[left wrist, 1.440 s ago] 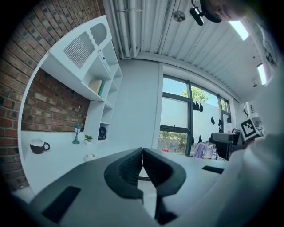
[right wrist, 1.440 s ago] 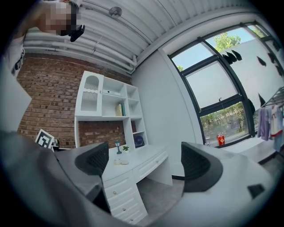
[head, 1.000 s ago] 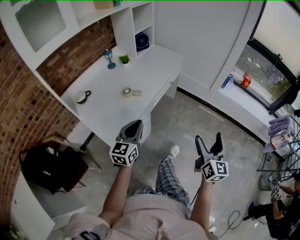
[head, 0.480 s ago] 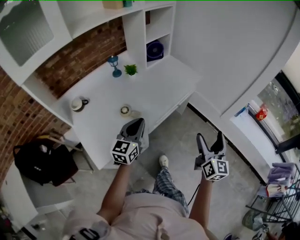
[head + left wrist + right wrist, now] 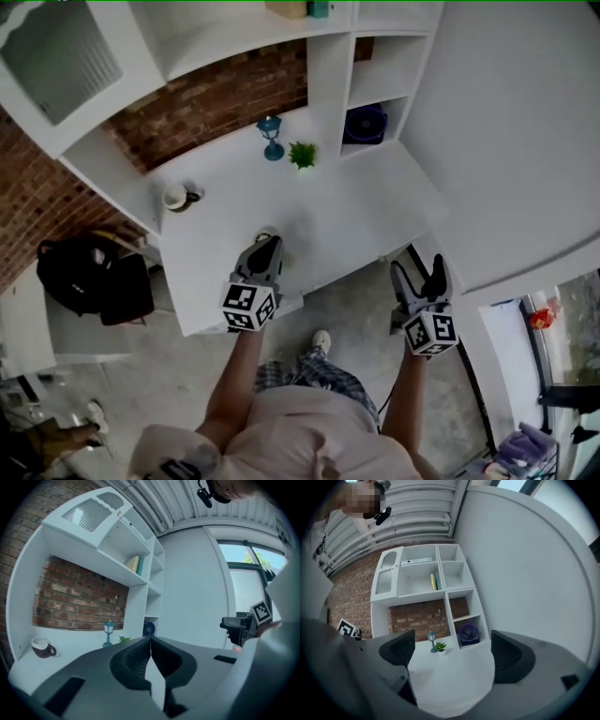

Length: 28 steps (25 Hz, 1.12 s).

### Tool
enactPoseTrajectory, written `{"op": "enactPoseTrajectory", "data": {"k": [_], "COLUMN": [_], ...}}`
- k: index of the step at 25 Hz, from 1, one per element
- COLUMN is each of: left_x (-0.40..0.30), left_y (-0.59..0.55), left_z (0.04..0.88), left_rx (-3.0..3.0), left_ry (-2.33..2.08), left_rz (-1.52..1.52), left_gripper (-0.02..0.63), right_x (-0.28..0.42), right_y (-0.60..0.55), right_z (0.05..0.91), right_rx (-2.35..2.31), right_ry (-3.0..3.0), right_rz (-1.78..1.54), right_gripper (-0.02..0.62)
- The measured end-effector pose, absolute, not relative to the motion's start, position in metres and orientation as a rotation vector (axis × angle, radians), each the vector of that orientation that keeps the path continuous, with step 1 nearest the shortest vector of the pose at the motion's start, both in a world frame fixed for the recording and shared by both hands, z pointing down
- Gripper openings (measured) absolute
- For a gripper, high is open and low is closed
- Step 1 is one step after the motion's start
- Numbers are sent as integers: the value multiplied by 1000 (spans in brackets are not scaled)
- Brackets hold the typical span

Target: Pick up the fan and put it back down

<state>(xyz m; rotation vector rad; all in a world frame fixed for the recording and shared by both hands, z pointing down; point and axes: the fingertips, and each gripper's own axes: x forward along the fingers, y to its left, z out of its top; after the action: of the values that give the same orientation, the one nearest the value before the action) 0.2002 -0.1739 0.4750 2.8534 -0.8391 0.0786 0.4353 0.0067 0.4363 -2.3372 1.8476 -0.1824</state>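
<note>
Blue fan [image 5: 364,124]: in the lowest shelf cubby behind the tabletop [image 5: 347,211], well apart from both tongs.
Left tongs [image 5: 268,247]: closed tight, holding nothing, over the tabletop.
Right tongs [image 5: 417,272]: spread wide, empty, off the near edge.
Approach: probably best led by the spread pair, straight at the cubby, clear of plant [image 5: 302,155] and lamp [image 5: 271,137].

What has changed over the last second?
The person stepped up to face the desk; the left tool has come farther over its front edge. Nothing was taken hold of. Unchanged: fan where it stood, left tool shut, right tool open, both empty.
</note>
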Motion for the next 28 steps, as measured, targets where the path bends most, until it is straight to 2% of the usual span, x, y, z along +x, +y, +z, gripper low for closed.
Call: {"op": "enactPoseTrajectory", "data": {"k": [14,28], "left_x": [103,73], "left_y": [-222,-258], "left_z": [476,507], "left_rx": [2693,2608], "left_ry": [-1258,-1320], "left_rz": [70,145], "left_gripper": [28,28], "right_x": [342,250], "right_y": [-141,-218], "right_z": [446,494], "right_rx": [-1970,-1792], "right_ry": [2325,2693], "right_rz": [-247,-388], "right_gripper": [497,495]}}
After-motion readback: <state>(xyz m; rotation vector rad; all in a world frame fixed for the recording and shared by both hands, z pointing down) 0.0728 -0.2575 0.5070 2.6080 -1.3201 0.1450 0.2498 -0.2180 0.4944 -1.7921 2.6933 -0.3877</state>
